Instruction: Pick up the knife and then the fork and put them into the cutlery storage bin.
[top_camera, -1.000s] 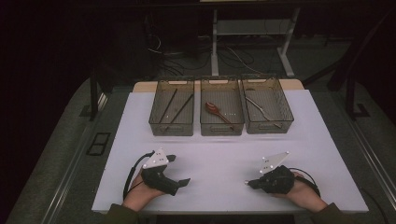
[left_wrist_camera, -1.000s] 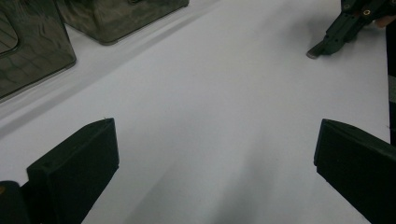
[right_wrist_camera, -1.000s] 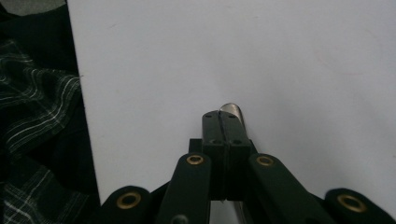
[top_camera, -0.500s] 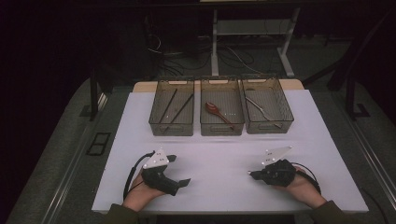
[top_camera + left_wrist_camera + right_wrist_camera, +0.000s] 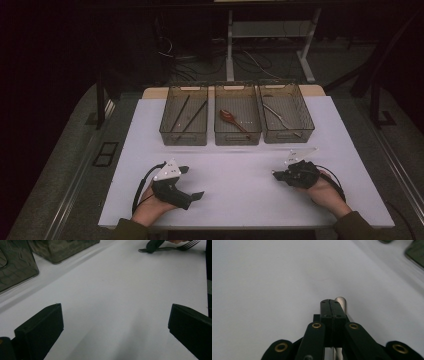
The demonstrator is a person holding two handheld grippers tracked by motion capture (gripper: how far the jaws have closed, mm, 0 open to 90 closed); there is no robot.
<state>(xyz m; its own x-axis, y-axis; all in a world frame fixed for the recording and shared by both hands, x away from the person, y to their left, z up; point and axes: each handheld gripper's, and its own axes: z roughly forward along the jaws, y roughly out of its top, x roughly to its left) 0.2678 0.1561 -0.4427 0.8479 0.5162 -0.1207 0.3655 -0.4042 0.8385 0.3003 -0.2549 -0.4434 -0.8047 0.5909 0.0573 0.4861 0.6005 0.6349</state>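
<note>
High view: at the near edge of the white table, the left gripper rests with its jaws spread wide on nothing, while the right gripper has its jaws pressed together on a metal fork, held low over the tabletop. Farther back, three smoky bins sit side by side.
</note>
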